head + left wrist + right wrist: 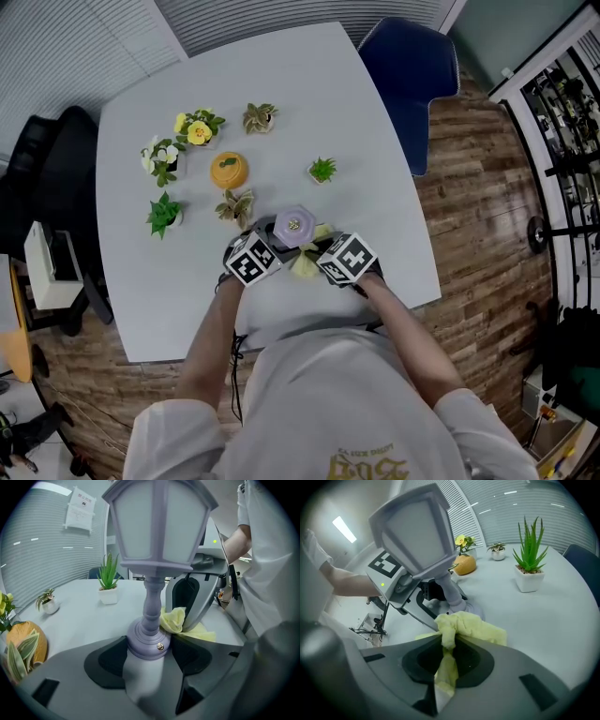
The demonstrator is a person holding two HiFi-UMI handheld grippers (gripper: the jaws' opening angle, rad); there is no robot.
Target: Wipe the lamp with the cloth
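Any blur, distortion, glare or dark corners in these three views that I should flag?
Head view: sharp and evenly lit, with only faint shadows on the table. Left gripper view: heavy fisheye bend and black corners; the lamp is clear, the near jaws soft. Right gripper view: same fisheye and dark rim; the cloth is crisp, and a ceiling light glares at upper left.

A pale grey worktop (309,84) fills the centre over a wood-plank floor (478,244). A blue chair (408,70) stands upper right, and blinds (281,14) run across the top.

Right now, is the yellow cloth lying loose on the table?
No, the right tongs are shut on the cloth, holding it bunched up beside the lamp.
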